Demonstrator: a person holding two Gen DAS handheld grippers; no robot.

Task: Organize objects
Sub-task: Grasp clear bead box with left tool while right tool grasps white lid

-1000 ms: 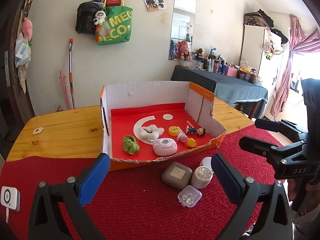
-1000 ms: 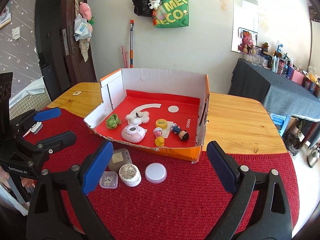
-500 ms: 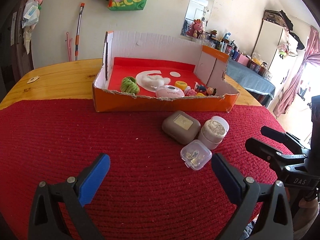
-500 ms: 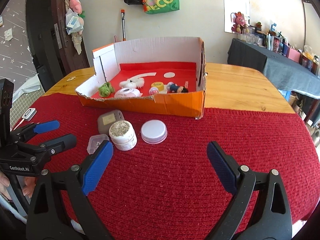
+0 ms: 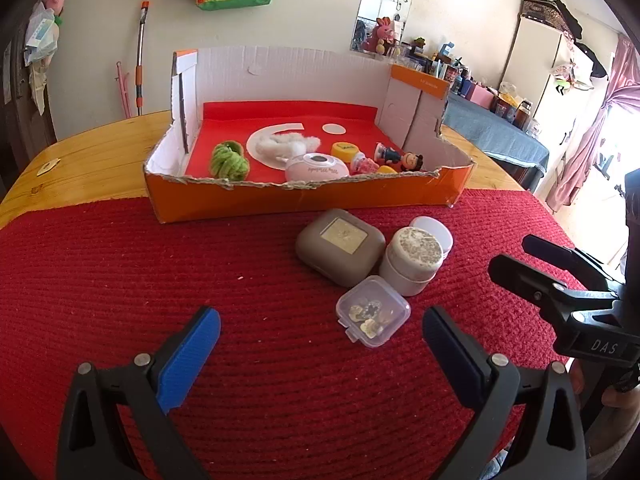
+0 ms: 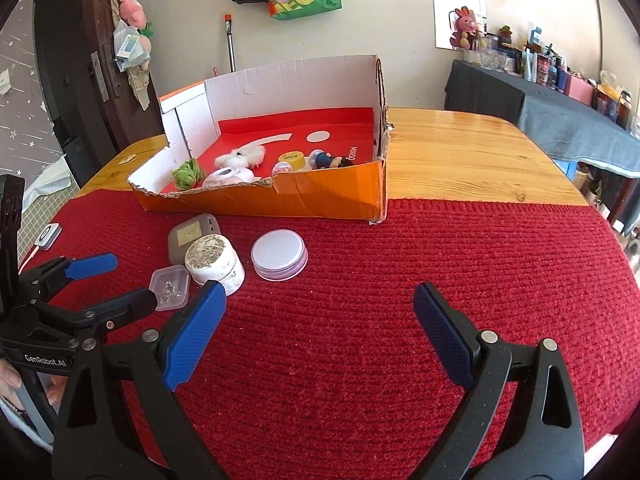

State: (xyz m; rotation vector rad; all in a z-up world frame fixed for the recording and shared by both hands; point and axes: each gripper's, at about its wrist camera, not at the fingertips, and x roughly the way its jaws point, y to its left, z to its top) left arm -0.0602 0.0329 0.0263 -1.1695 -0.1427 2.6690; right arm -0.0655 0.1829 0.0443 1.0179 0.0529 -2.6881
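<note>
**Grippers low over red mat, four items outside box**

Left gripper: fingers spread wide, empty, just short of clear case of small trinkets. Right gripper: fingers wide apart, empty, over bare mat.

Cluster on mat before orange cardboard box: grey-brown case, white jar touching clear case, white lid just beside jar.

Inside box: green yarn ball, white fluff, pink-white device, yellow cap, small figurines.

Bench wooden, bare beyond mat.
</note>
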